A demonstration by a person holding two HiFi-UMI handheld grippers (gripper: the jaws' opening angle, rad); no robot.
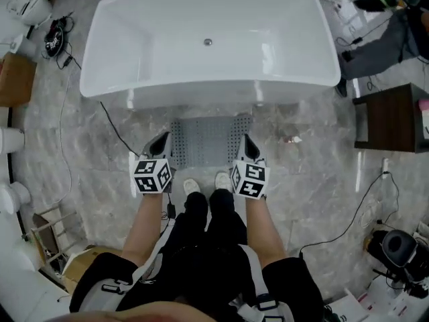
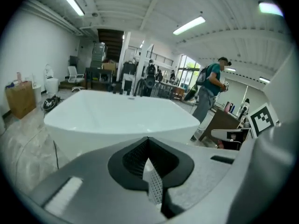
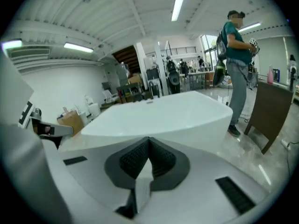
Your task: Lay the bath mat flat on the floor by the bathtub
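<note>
A grey perforated bath mat (image 1: 206,139) hangs between my two grippers just in front of the white bathtub (image 1: 208,39), above the marble floor. My left gripper (image 1: 159,144) is shut on the mat's left edge, and my right gripper (image 1: 247,147) is shut on its right edge. In the left gripper view, a strip of the mat (image 2: 154,183) is pinched in the left gripper (image 2: 148,157), with the bathtub (image 2: 117,113) straight ahead. In the right gripper view, a fold of the mat (image 3: 142,188) is pinched in the right gripper (image 3: 149,160), facing the bathtub (image 3: 163,113).
A dark wooden cabinet (image 1: 392,116) stands to the right of the tub. A black cable (image 1: 110,123) runs over the floor at the left, near a cardboard box (image 1: 15,79). My shoes (image 1: 206,183) are just behind the mat. A person in teal (image 3: 236,55) stands beyond the tub.
</note>
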